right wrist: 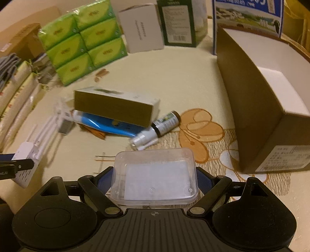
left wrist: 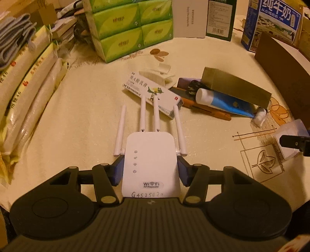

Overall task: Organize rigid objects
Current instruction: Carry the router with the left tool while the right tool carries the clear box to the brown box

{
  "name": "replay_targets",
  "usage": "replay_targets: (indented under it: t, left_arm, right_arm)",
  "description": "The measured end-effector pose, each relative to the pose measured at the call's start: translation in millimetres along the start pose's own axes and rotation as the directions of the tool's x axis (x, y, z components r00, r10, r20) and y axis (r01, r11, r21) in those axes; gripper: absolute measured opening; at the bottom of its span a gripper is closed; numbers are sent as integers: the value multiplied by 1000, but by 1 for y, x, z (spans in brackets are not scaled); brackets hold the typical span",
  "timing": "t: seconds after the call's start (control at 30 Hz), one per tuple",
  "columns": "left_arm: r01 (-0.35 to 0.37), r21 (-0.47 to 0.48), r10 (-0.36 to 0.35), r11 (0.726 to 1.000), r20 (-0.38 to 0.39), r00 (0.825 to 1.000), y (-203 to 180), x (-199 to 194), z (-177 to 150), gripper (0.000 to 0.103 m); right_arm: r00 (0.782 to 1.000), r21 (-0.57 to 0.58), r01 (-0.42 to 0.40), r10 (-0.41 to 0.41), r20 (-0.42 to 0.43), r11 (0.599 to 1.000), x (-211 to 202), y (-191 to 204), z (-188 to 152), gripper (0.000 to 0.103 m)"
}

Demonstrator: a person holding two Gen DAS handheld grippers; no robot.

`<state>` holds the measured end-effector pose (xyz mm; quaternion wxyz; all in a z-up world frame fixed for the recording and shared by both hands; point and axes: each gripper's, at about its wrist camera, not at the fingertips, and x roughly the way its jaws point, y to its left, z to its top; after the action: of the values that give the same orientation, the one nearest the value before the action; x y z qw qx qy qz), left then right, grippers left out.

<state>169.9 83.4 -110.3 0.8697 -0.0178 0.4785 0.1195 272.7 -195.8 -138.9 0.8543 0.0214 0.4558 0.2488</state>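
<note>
My left gripper (left wrist: pixel 150 168) is shut on a white WiFi repeater (left wrist: pixel 151 162) with several antennas, held over the cream tablecloth; the repeater also shows in the right wrist view (right wrist: pixel 27 157). My right gripper (right wrist: pixel 154 179) is shut on a clear plastic case (right wrist: pixel 155 174), which also shows in the left wrist view (left wrist: pixel 290 139). A pile lies in the middle: a white medicine box (left wrist: pixel 153 95), a blue tube (right wrist: pixel 104 123), an olive box (right wrist: pixel 116 108) and a small spray bottle (right wrist: pixel 157 129). An open brown cardboard box (right wrist: pixel 257 108) stands at the right.
Green tissue packs (right wrist: pixel 83 40), a white box (right wrist: pixel 141 29), a dark green box (right wrist: pixel 180 23) and a milk carton (right wrist: pixel 250 15) line the back. Bagged rice packs (left wrist: pixel 25 97) lie along the left. A white clip (left wrist: pixel 160 75) lies behind the medicine box.
</note>
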Motion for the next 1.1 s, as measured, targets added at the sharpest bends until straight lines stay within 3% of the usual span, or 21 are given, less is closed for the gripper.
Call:
replay_targets:
  t: [0.27,0.3,0.5,0.87,1.1]
  left_arm:
    - [4,18,-3,1000,-54,999,-6,10,-4,52]
    - [-2,24,3,1000,-55,998,-7,11,-4,58]
    - [-20,97,27,995,-72,997,-12,24,-1,58]
    - [-13,81,16,997,-38,999,-10,-2,-7,55]
    - [29,95,-35,995,63,997,-24,-45,10,55]
  right_arm:
    - [1000,1,-8,8,-8,1000,-10,-1,-5,84]
    - [1000,7,-8,8,-12,1000,-10,-3,-7,84]
    - [1000,24,-8,9,-23,1000,-14,-7,-11,84]
    - [999,7,-41,41,4,999,-29,-6,-8,84]
    - [996,-2,-67,67,61,998,-52,-5,2,84]
